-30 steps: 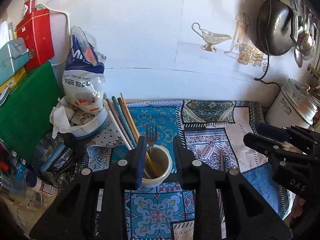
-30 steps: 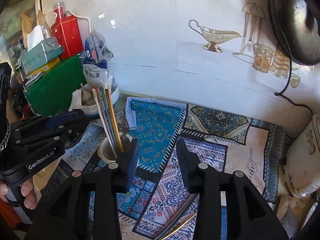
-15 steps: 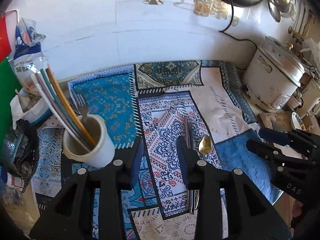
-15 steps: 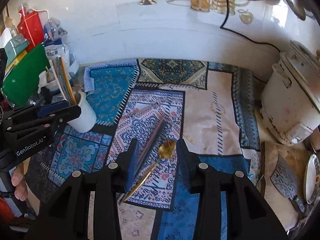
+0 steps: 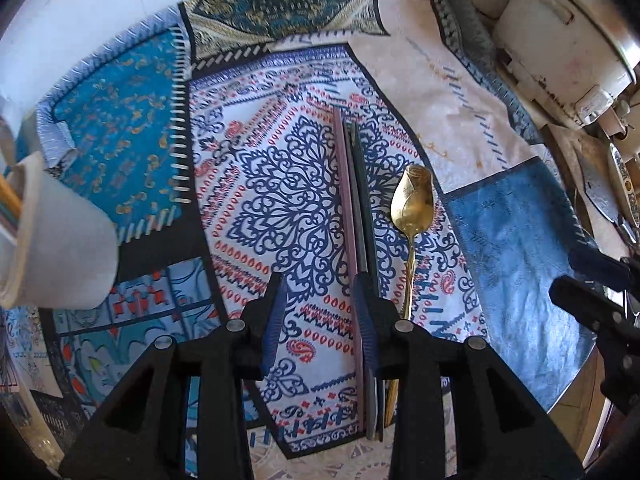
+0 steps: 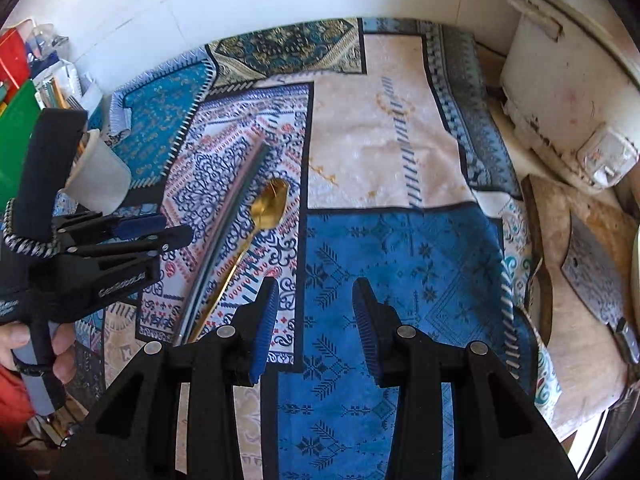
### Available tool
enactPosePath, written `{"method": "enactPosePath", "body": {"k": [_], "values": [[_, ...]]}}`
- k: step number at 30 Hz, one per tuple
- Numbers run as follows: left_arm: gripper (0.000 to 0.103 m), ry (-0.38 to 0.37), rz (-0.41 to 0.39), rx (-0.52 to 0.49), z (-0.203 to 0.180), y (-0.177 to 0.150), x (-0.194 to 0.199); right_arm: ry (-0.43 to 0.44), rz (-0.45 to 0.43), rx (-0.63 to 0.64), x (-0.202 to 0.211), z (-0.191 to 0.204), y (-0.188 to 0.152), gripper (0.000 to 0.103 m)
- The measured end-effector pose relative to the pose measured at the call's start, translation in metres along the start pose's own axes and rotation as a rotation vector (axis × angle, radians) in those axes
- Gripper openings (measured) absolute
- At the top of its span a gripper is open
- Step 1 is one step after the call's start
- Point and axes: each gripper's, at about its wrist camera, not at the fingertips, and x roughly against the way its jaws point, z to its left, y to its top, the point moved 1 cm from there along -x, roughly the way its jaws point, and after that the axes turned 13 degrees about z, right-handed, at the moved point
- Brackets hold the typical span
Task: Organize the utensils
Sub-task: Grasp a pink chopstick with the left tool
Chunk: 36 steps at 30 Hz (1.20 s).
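A gold spoon [image 5: 413, 204] lies on the patterned cloth beside a pair of dark chopsticks [image 5: 356, 208], bowl pointing away. My left gripper [image 5: 320, 320] is open and empty, low over the cloth, its right finger over the chopsticks' near part. A white cup [image 5: 56, 248] holding coloured chopsticks stands at the left. In the right wrist view the spoon [image 6: 272, 204] and chopsticks [image 6: 232, 220] lie left of my open, empty right gripper [image 6: 314, 326], which hovers over the blue patch. The left gripper [image 6: 132, 232] and the cup [image 6: 100, 176] show there at the left.
A white rice cooker [image 6: 568, 80] stands at the right, against the white wall. A cleaver [image 6: 600, 280] lies on a wooden board at the right edge. A green board and red box [image 6: 12, 60] sit at the far left.
Both grippers have tilted down and dropped closer to the cloth. The left gripper moved right from the cup to above the chopsticks and spoon. The right gripper shifted right over the blue patch.
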Motion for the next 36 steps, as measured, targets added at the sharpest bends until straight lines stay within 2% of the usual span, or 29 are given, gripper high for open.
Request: {"method": "enactPosePath", "body": {"k": [4,9,12,14,20,24,28,34,36], "values": [[0.024,-0.018,0.028,-0.015,-0.001,0.011,-0.013,0.016,0.022,-0.015,-0.01,-0.006,-0.001,0.035],[0.02,-0.021,0.009,-0.019,-0.002,0.023,-0.014,0.044,0.048,-0.025,-0.021,-0.007,0.0,0.035],[0.007,0.011,0.003,-0.016,-0.003,0.032,-0.019,0.075,0.063,-0.015,-0.028,0.0,0.003,0.035],[0.005,0.016,0.005,-0.018,-0.001,0.036,-0.02,0.088,0.069,0.005,-0.033,0.01,0.007,0.035],[0.005,-0.014,0.023,-0.018,0.014,0.032,-0.018,0.104,0.075,0.073,-0.047,0.043,0.02,0.035],[0.005,-0.044,0.052,0.008,0.034,0.017,-0.014,0.059,0.081,0.097,-0.058,0.056,0.024,0.035],[0.005,-0.087,0.098,0.018,0.046,-0.001,-0.011,0.005,0.08,0.09,-0.065,0.056,0.026,0.035],[0.004,-0.114,0.154,-0.01,0.043,-0.019,-0.011,-0.004,0.076,0.1,-0.066,0.047,0.021,0.034],[0.004,-0.123,0.167,-0.013,0.041,-0.022,-0.011,-0.038,0.085,0.122,-0.065,0.043,0.02,0.023]]}}
